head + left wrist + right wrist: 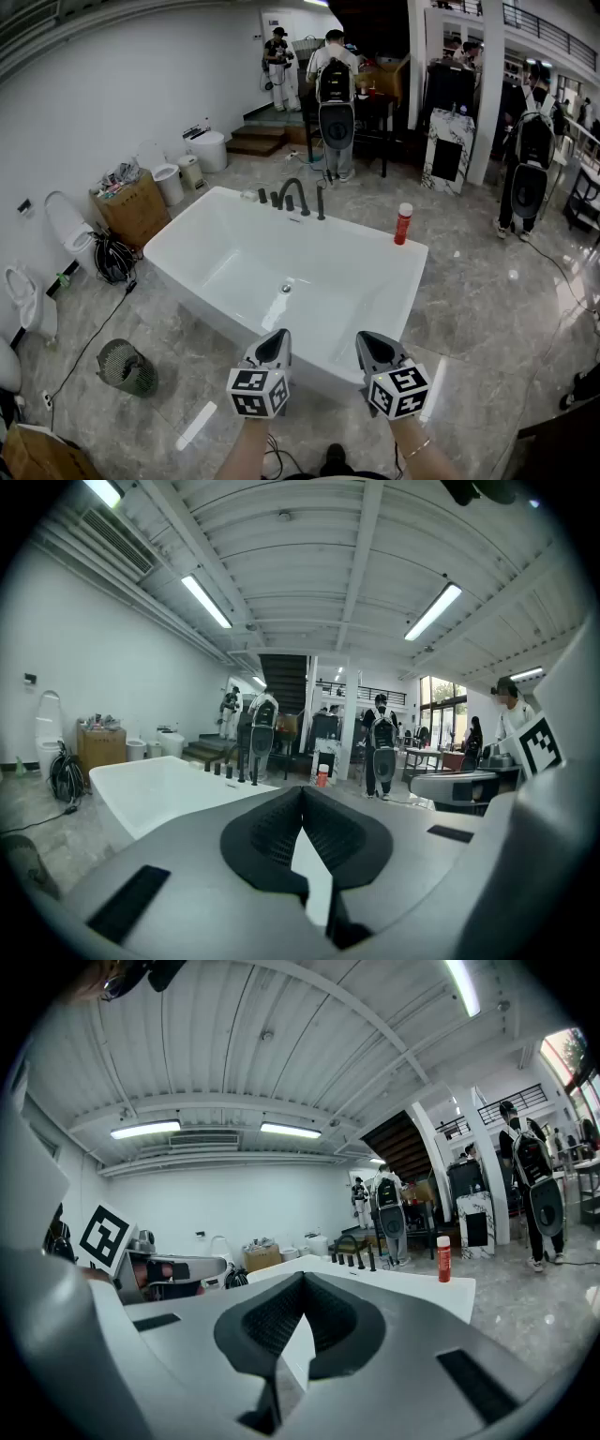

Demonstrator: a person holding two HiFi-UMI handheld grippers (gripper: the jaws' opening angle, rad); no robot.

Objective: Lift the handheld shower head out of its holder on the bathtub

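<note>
A red bottle (403,224) stands right of centre. At left, a cardboard box (134,208) of clutter sits beside a toilet (73,225), with a black cable coil (112,258) below it. A wire bin (125,367) stands lower left. A person (335,89) stands top centre.

Both grippers, the left gripper (274,348) and the right gripper (376,351), hung closed and side by side over the near rim of the bathtub (201,226). Ahead of them the white basin lay open all the way across to the far rim. There the dark spout (293,191), the short knobs (275,199) and the slim upright shower head (321,202) stood in a tight row, with narrow gaps between neighbours. A red bottle (403,224) stood at the rim's far right corner, well apart from that row. A person (336,98) stood on the floor beyond the fittings
</note>
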